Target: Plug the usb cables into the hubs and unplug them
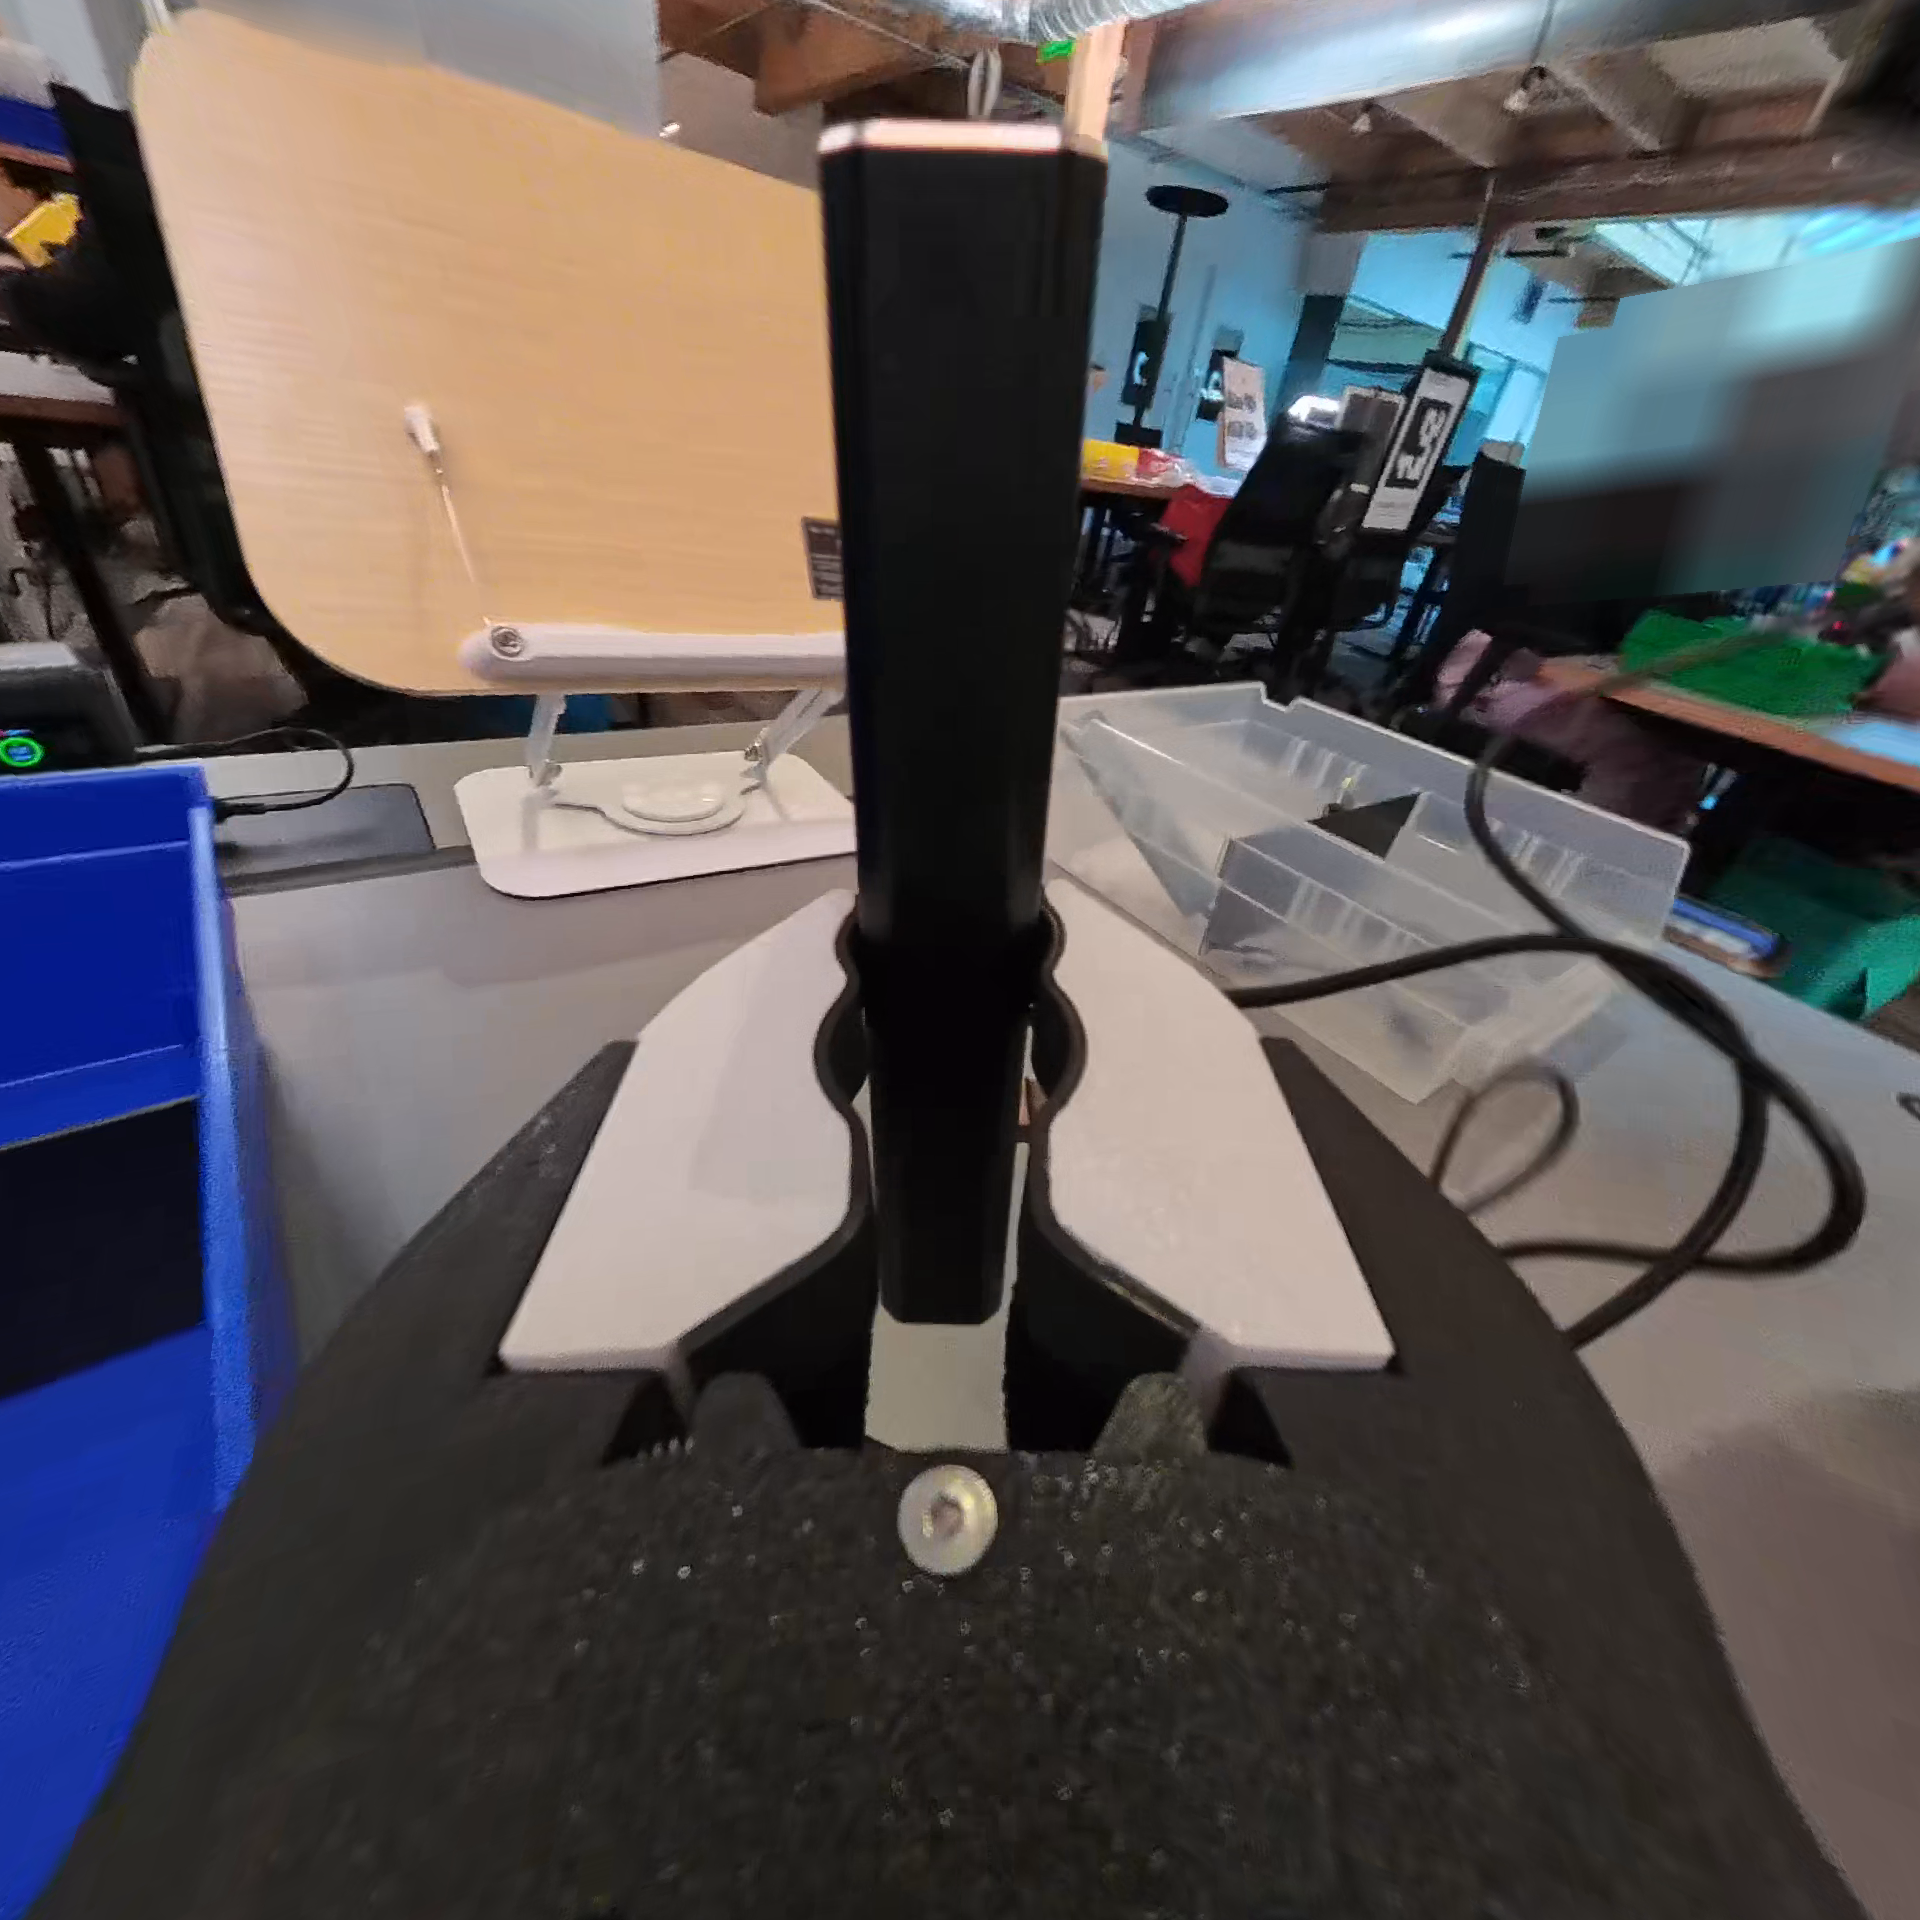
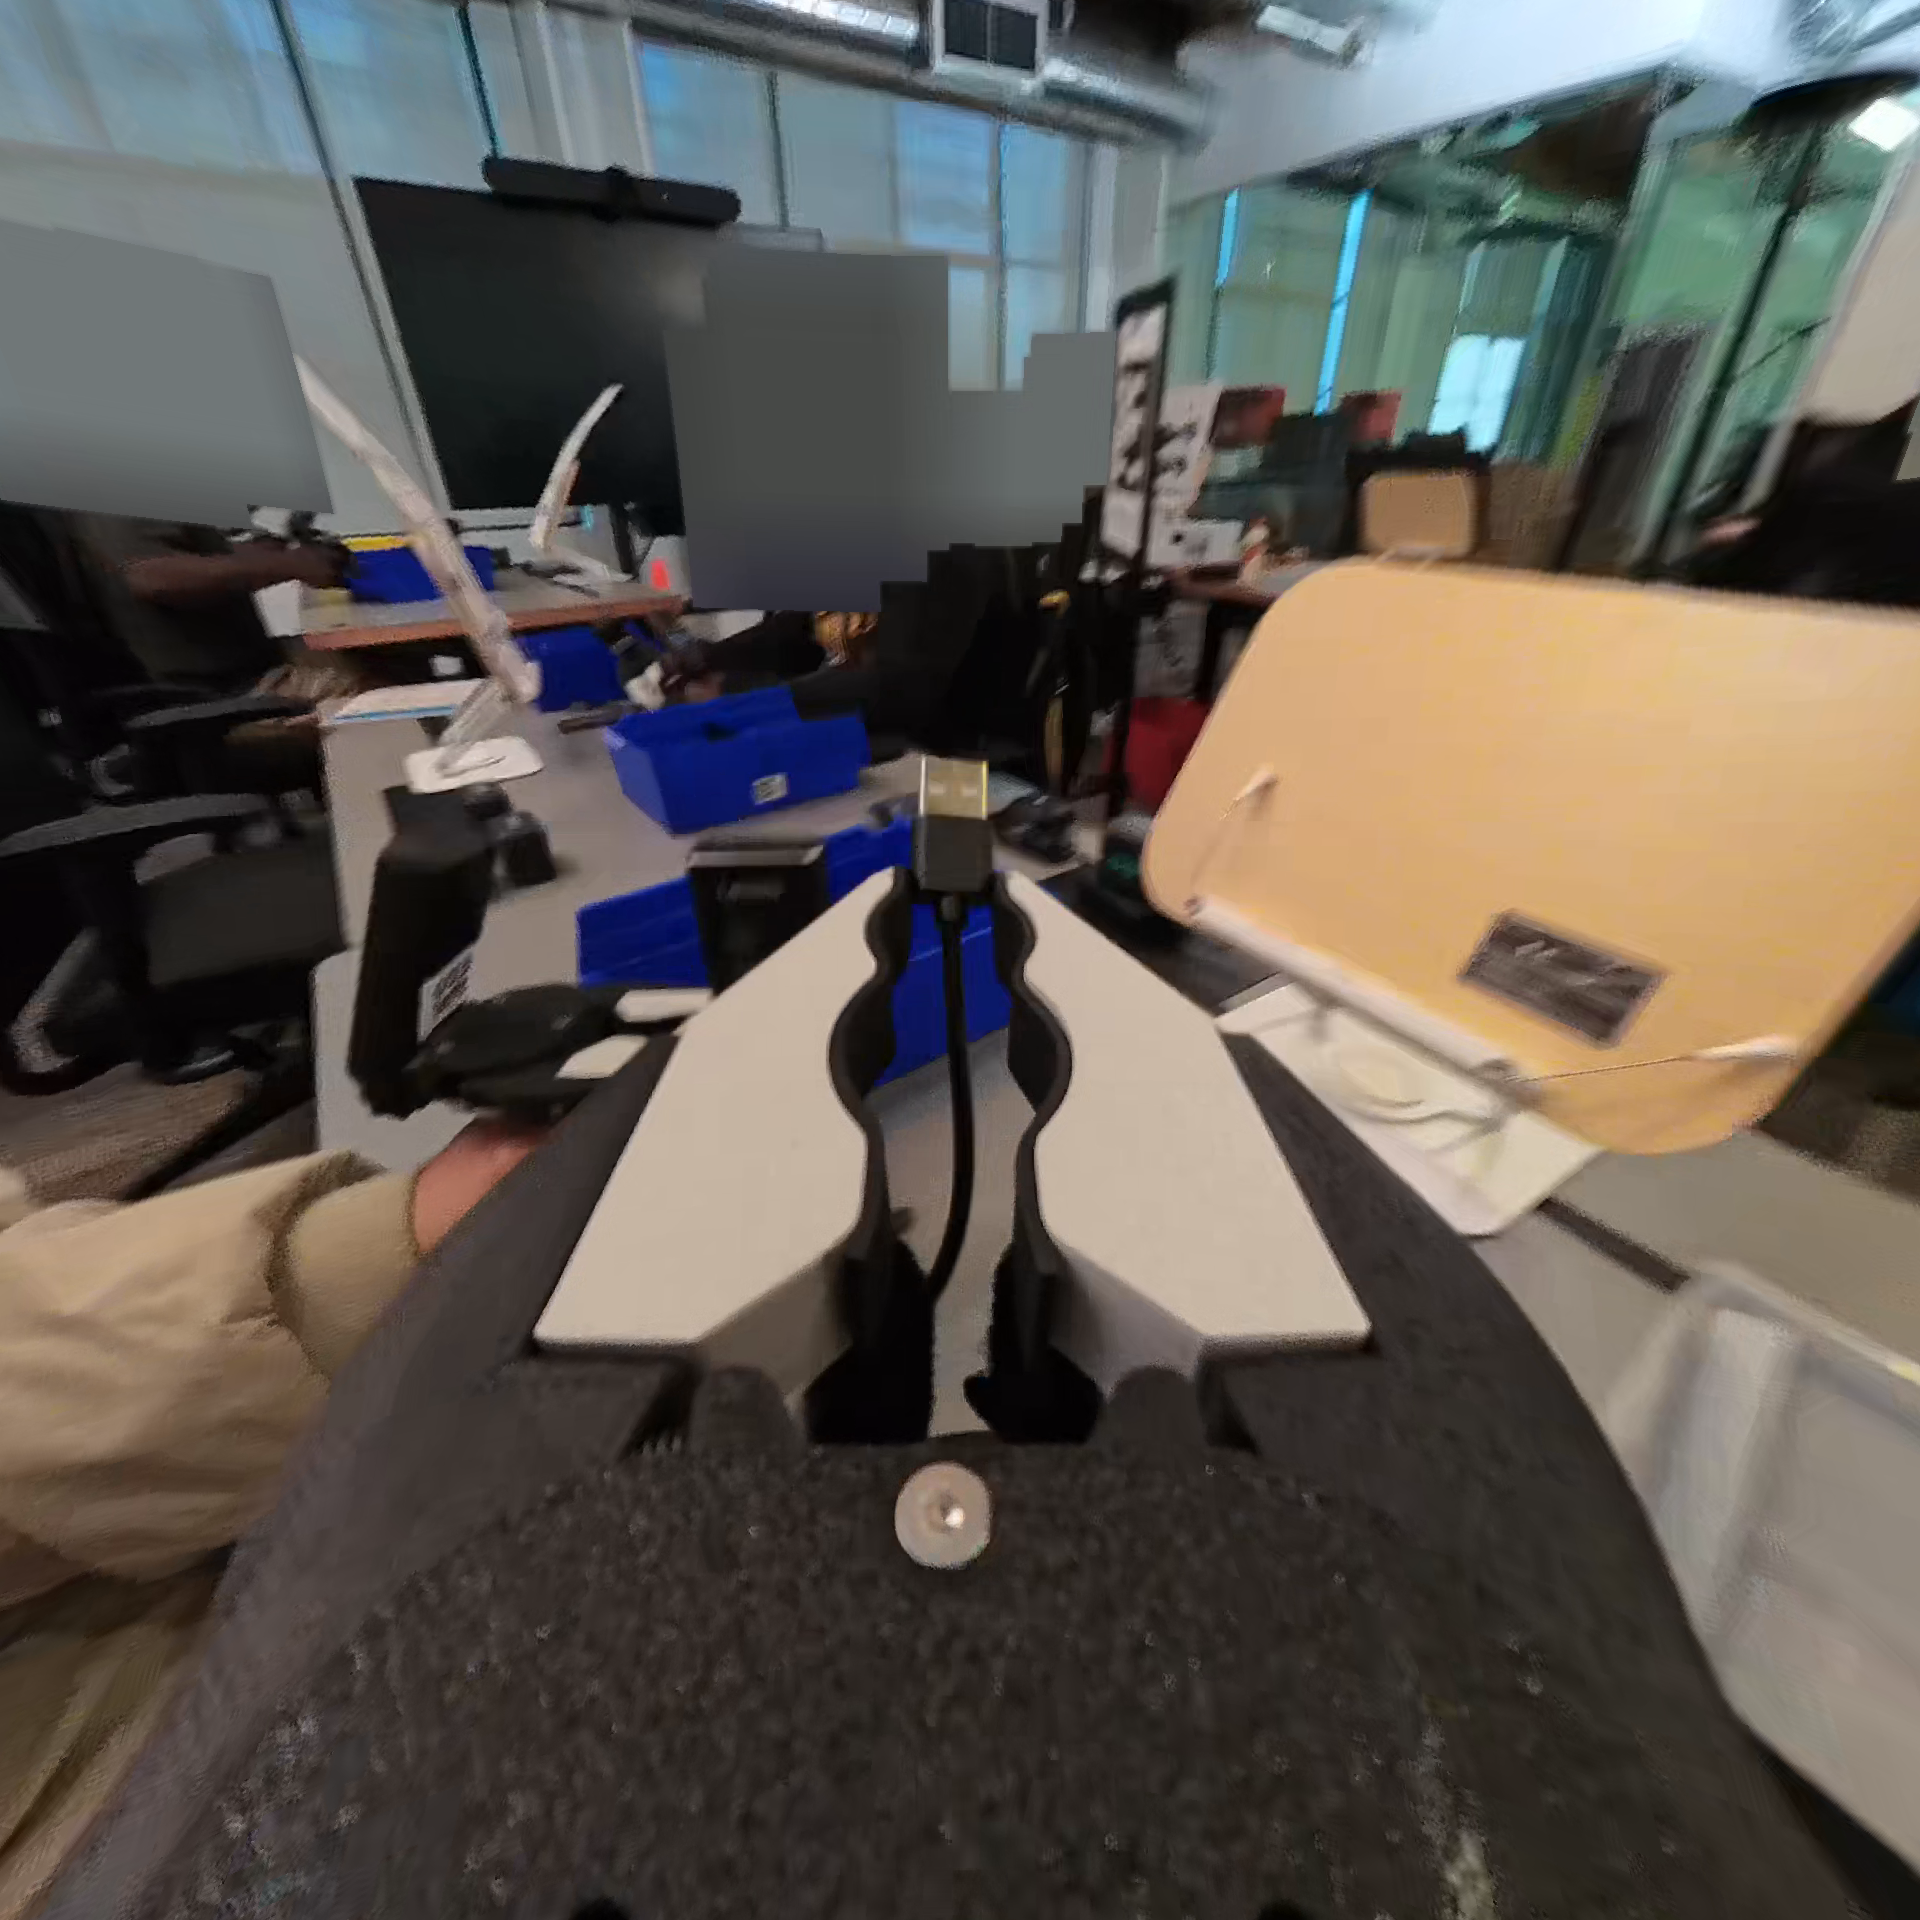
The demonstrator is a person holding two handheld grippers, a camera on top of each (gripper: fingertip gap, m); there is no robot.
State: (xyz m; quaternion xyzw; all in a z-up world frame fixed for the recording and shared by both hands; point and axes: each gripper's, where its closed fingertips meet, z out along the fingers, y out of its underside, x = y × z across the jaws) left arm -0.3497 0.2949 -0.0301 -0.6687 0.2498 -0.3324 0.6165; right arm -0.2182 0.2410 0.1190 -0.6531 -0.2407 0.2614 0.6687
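My left gripper (image 1: 948,935) is shut on a long black USB hub (image 1: 961,540). The hub stands upright between the fingers, its light end face at the top. My right gripper (image 2: 951,888) is shut on the black body of a USB cable plug (image 2: 951,831). The metal connector points forward beyond the fingertips and the thin black cable (image 2: 956,1091) runs back between the fingers. The left gripper also shows in the right wrist view (image 2: 499,1039) at the left, held by a hand in a beige sleeve. Hub and plug are apart.
A black cable (image 1: 1662,1039) loops on the grey table at right. A clear plastic divided tray (image 1: 1351,852) lies behind it. A blue bin (image 1: 104,1039) stands at left. A tan board on a white stand (image 1: 520,416) stands at the back; it also shows at right (image 2: 1558,810). My hands' fingertips stand some 20 cm from each other.
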